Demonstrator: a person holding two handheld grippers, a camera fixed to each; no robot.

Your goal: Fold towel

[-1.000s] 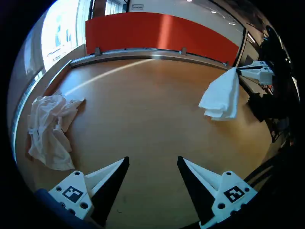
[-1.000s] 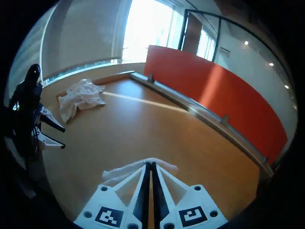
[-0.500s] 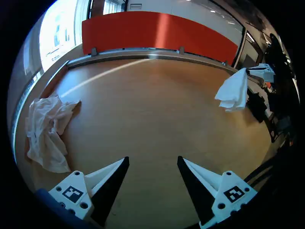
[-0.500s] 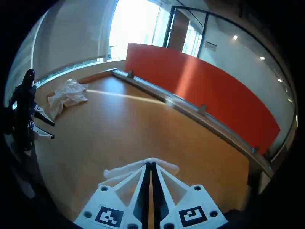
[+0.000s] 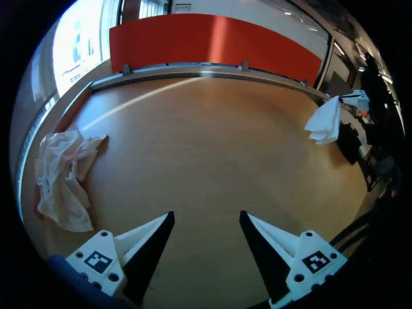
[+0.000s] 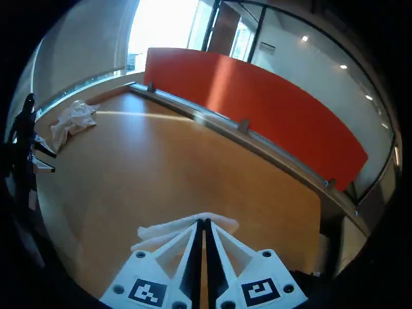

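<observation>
In the right gripper view my right gripper (image 6: 204, 226) is shut on a folded white towel (image 6: 170, 230), which bulges out to both sides of the fingertips. In the left gripper view that same towel (image 5: 325, 121) hangs in folds from the right gripper (image 5: 346, 98) at the far right edge of the wooden table (image 5: 206, 154). My left gripper (image 5: 206, 219) stands open low over the table's near side, nothing between its fingers. In the right gripper view it shows small at the far left, left gripper (image 6: 42, 158).
A crumpled pile of white towels (image 5: 64, 175) lies at the table's left edge; it appears far off in the right gripper view as the pile (image 6: 72, 119). An orange partition (image 5: 216, 44) with a metal rail (image 5: 206, 69) runs along the table's back.
The right gripper has carried the folded towel farther right, toward the table's right edge, and turned its view rightward. The left gripper has stayed open and nearly still.
</observation>
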